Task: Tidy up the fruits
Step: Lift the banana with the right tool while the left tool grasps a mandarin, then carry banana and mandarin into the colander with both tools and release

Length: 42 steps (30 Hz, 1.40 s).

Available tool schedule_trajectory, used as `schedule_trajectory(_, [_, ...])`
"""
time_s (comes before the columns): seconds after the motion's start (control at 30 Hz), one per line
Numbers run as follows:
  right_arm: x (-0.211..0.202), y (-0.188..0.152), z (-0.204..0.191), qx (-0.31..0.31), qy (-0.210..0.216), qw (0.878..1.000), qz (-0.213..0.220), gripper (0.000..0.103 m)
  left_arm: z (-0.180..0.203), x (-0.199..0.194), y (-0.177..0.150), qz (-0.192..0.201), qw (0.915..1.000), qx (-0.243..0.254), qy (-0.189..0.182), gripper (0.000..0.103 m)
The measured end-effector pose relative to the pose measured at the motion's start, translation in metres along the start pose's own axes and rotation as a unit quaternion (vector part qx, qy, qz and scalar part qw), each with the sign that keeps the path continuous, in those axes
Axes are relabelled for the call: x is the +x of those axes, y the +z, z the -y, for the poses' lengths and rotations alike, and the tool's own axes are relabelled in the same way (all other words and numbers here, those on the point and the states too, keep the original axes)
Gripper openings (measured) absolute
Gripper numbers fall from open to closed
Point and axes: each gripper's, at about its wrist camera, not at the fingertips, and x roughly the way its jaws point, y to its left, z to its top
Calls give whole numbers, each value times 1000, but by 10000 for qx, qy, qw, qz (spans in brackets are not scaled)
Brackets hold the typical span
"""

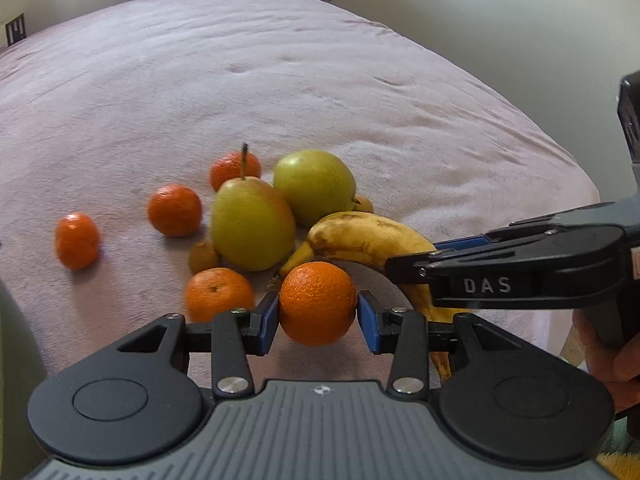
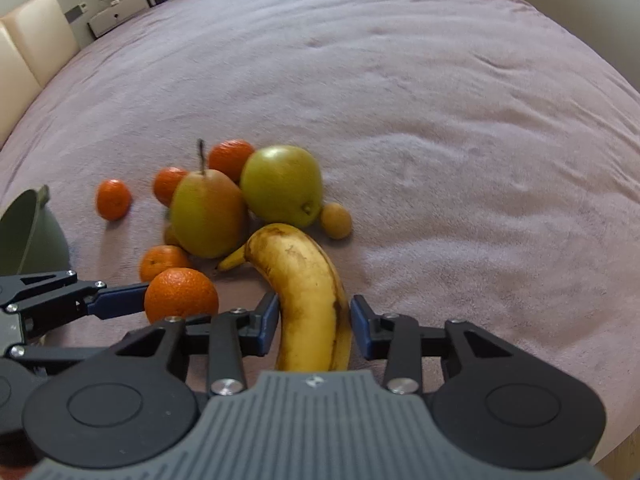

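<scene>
Between left tongs [image 1: 318, 312], orange [image 1: 317, 304]

Both wrist views close, angled down; share fruit pile [image 1: 280, 220] on pink blanket [image 2: 400, 100].

right hand-held gripper [image 2: 313, 322] pads against banana [image 2: 308, 292] | left hand-held gripper on orange [image 2: 181, 295] | pears, mandarins behind | pink bed cover [image 2: 440, 120]
</scene>
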Motion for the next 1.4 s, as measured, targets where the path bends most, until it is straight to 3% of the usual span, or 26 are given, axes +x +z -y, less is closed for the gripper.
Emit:
schedule_trajectory(0.47, [-50,-7,-23,-104,345,9977,571,36,-16,-77,-4,482,9973,-342,445,47])
schedule_trajectory(0.7, [-73,3,-43,31,862,9920,920,36,-37,-114,-4,694,9924,-615,804,47])
schedule_trajectory(0.93, [-80,20,-90,-147,1513,9831,1025,36,-85,-144,-8,750,9796,-1312,1323,47])
schedule_trajectory(1.1, [-75,36,-139,-560,1673,9789,1031,36,-126,-160,-16,802,9683,-1806,1525,47])
schedule_trajectory(1.4, [-37,58,-212,-1256,1776,9748,494,36,-184,-157,-30,408,9556,-2535,1444,47])
